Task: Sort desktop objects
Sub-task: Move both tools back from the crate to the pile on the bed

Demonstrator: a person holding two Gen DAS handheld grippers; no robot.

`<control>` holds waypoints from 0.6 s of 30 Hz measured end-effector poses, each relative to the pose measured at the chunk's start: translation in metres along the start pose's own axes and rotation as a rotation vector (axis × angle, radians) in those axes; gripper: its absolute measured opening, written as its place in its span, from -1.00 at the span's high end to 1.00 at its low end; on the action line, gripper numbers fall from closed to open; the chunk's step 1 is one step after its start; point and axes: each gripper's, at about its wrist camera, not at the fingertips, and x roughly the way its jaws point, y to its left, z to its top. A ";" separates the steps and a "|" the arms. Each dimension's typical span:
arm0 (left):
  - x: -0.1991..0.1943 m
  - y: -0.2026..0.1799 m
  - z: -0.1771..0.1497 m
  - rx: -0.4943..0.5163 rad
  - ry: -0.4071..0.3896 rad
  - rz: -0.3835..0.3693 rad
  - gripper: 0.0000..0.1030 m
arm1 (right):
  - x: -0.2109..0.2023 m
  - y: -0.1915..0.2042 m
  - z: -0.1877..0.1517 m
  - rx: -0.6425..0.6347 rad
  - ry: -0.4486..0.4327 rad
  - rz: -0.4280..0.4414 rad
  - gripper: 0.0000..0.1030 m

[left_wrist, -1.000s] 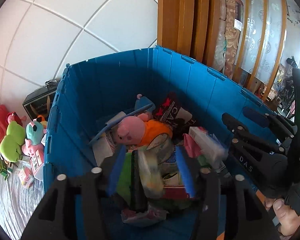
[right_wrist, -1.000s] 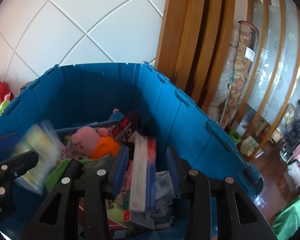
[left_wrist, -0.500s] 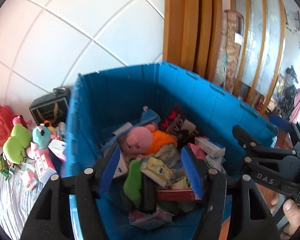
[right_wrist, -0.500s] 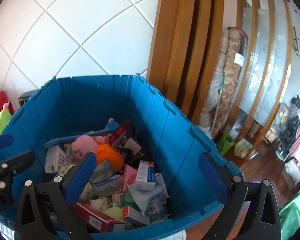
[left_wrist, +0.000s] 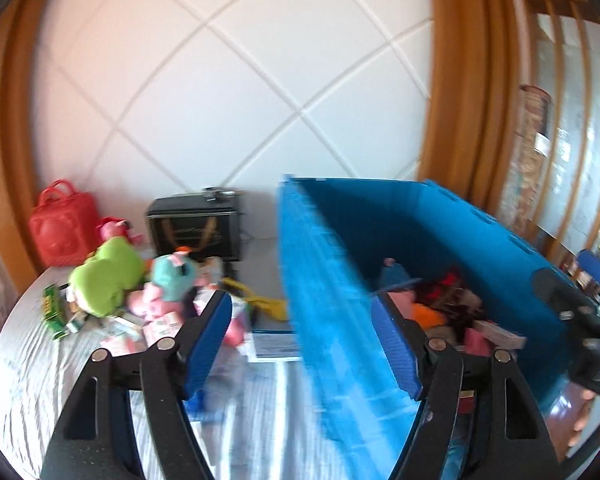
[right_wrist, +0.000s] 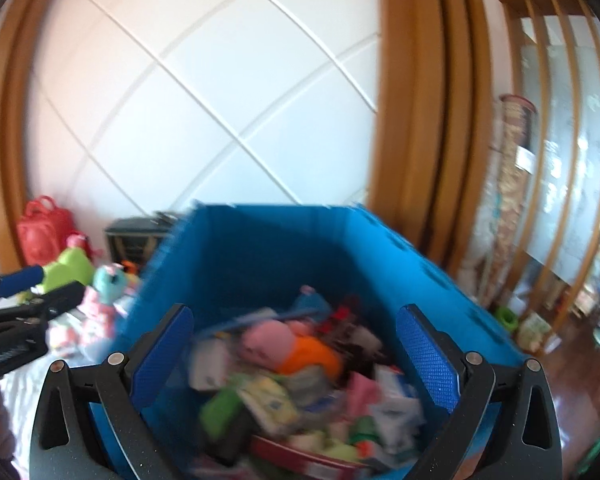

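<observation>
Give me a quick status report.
Left gripper and right gripper open, both empty. Blue bin part filled. Toys left on table. Nothing blocking.

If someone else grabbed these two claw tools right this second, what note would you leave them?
Left claw: open, nothing between its pads; its jaws have just been opening wider.
Right claw: open wide and empty, over the blue bin.
In the bin: a pink and orange plush, small boxes and packets in a blurred pile.
Left on the striped cloth beside the bin: green plush, teal plush, small pink packs, a yellow item. Red bag and black box stand by the wall.
Done: many items binned. Left: the heap on the cloth.
</observation>
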 end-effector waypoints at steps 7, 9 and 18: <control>0.006 0.110 -0.008 -0.092 0.044 0.107 -0.40 | -0.009 0.089 0.023 -0.029 -0.070 0.098 -1.00; 0.010 0.144 -0.012 -0.108 0.060 0.146 -0.40 | -0.006 0.118 0.028 -0.033 -0.072 0.137 -1.00; 0.039 0.266 -0.042 -0.193 0.182 0.272 -0.40 | 0.061 0.237 0.010 -0.072 0.067 0.283 -1.00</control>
